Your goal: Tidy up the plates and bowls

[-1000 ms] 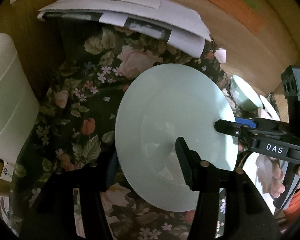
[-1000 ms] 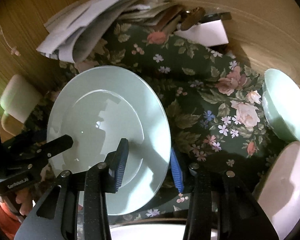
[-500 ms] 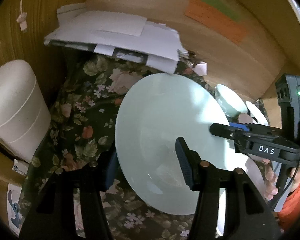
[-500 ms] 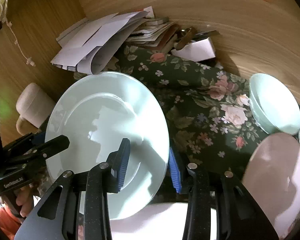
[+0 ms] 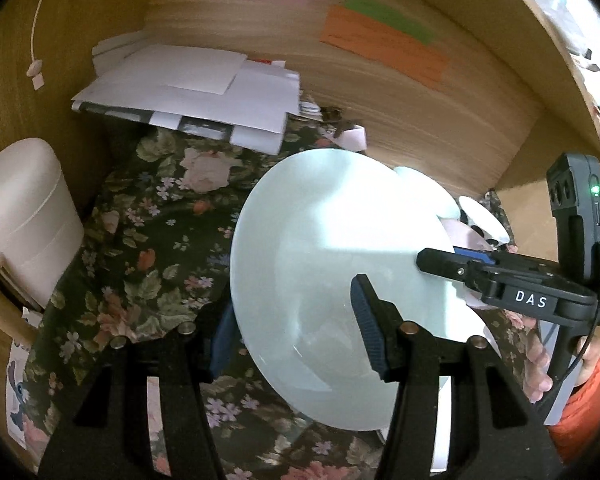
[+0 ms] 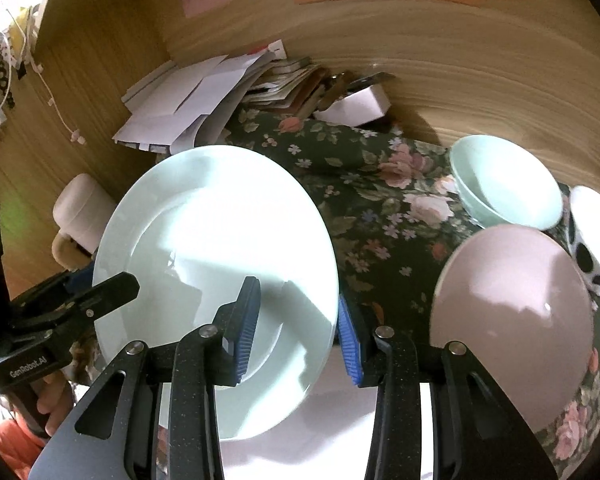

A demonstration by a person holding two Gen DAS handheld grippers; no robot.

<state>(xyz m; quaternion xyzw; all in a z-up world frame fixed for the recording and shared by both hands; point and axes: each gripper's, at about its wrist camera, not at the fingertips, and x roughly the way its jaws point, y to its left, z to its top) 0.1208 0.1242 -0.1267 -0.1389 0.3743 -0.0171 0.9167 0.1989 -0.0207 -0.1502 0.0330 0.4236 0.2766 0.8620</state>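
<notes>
A pale green plate (image 5: 332,280) (image 6: 216,248) is held in the air above the flowered cloth, tilted. My left gripper (image 5: 292,324) is shut on its left rim, one finger above, one below. My right gripper (image 6: 298,326) is shut on its right rim; it also shows in the left wrist view (image 5: 444,260). The left gripper shows at the left of the right wrist view (image 6: 112,288). A white plate (image 6: 320,420) lies below the held plate. A pink bowl (image 6: 512,320), a green bowl (image 6: 504,184) and a black-spotted white bowl (image 6: 596,232) stand to the right.
A pile of papers and envelopes (image 5: 192,88) lies at the back against the wooden wall (image 5: 420,112). A white jug with a beige handle (image 5: 24,220) stands at the left. A small white box (image 6: 360,106) sits at the back. The flowered cloth (image 5: 140,240) covers the table.
Both grippers have lifted the green plate up off the cloth and carried it toward the right, over the white plate. The bowls have come into view.
</notes>
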